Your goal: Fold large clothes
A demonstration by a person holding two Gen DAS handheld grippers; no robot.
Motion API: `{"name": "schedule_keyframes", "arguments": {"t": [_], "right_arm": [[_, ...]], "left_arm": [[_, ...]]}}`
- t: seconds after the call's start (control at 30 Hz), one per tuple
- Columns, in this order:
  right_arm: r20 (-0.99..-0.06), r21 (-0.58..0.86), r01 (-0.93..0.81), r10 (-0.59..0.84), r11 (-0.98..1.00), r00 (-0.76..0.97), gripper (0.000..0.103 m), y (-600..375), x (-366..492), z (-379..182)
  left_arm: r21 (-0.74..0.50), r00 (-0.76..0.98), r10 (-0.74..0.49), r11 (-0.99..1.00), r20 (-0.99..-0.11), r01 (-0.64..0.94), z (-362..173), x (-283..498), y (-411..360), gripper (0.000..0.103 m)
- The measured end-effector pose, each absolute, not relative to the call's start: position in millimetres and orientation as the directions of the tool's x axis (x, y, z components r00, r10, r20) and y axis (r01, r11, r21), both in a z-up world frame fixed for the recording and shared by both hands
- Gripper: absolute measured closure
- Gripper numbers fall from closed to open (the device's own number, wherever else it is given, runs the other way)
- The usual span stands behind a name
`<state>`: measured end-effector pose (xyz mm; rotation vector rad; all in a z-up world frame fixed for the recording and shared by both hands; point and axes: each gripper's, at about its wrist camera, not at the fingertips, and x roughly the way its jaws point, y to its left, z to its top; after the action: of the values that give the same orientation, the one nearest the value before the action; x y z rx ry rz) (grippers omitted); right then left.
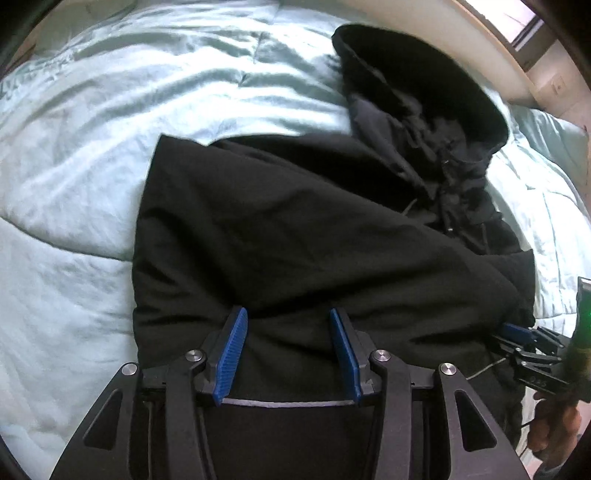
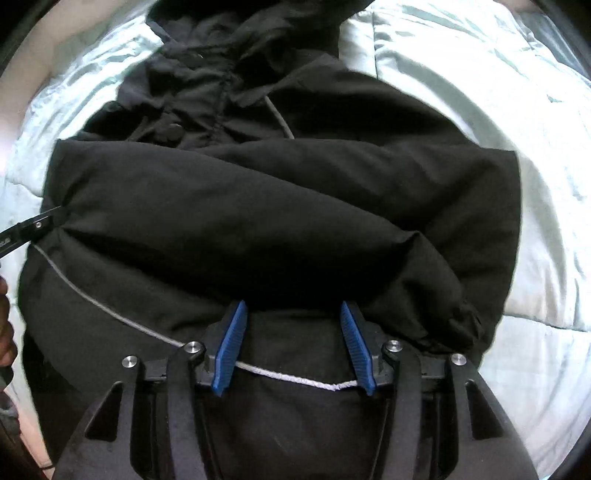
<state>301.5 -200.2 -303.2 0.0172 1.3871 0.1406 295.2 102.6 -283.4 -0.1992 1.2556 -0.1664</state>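
Observation:
A black hooded jacket point(image 1: 295, 221) lies on a pale green comforter point(image 1: 92, 147), its hood point(image 1: 424, 81) at the far end. A sleeve point(image 2: 258, 192) is folded across the body. My left gripper point(image 1: 288, 317) points down onto the jacket's near part, blue pads apart, fabric bulging between the tips. It shows at the jacket's left edge as the left gripper point(image 2: 40, 221). My right gripper point(image 2: 293, 310) stands open over the jacket point(image 2: 332, 129) by the sleeve's lower edge, above a grey piping line point(image 2: 295, 376). The right gripper point(image 1: 517, 330) shows beside the jacket's right edge.
The comforter point(image 2: 480, 92) spreads wide on both sides of the jacket. A wall and window point(image 1: 535, 26) lie beyond the bed at the top right, with a pillow point(image 1: 554, 129) below them. A person's hand point(image 1: 557, 424) holds the right gripper's handle.

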Motion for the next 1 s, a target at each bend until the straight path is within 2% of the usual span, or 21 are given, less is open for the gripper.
{"name": "schedule_keyframes", "arguments": {"t": [0.13, 0.23, 0.3, 0.37, 0.47, 0.63, 0.87, 1.0], "right_arm": [[-0.952, 0.15, -0.165, 0.187, 0.975, 0.244, 0.047, -198.2, 273.2, -262.2], [-0.962, 0.132, -0.191, 0.172, 0.973, 0.211, 0.048, -197.5, 246.9, -264.9], [-0.981, 0.082, -0.173, 0.11, 0.982, 0.159, 0.051, -200.8, 241.7, -285.3], [-0.991, 0.109, -0.117, 0.117, 0.987, 0.066, 0.051, -208.5, 241.9, -314.1], [-0.988, 0.145, -0.074, 0.149, 0.987, 0.039, 0.05, -214.0, 251.8, -312.7], [-0.967, 0.198, -0.101, 0.211, 0.975, 0.14, 0.05, -226.3, 266.7, -253.4], [-0.885, 0.203, -0.125, 0.237, 0.971, 0.401, 0.049, -249.6, 338.3, -128.8], [-0.841, 0.215, -0.085, 0.229, 0.973, 0.491, 0.049, -250.9, 410.4, -108.8]], "left_arm": [[-0.271, 0.348, -0.284, 0.959, -0.893, 0.088, -251.5, 270.2, 105.7, 0.055], [-0.284, 0.341, -0.299, 0.954, -0.891, 0.094, -246.0, 254.7, 111.0, 0.055], [-0.223, 0.258, -0.233, 0.973, -0.938, 0.067, -274.1, 254.3, 110.9, 0.055], [-0.186, 0.24, -0.199, 0.98, -0.95, 0.077, -288.1, 254.6, 104.7, 0.055], [-0.083, 0.263, -0.125, 0.983, -0.957, 0.162, -273.0, 257.6, 86.7, 0.055], [-0.068, 0.355, -0.153, 0.968, -0.922, 0.242, -219.3, 271.3, 90.9, 0.055], [0.046, 0.499, -0.168, 0.92, -0.85, 0.389, -108.7, 363.9, 89.8, 0.055], [0.057, 0.568, -0.211, 0.907, -0.796, 0.418, -80.4, 430.9, 72.9, 0.053]]}}
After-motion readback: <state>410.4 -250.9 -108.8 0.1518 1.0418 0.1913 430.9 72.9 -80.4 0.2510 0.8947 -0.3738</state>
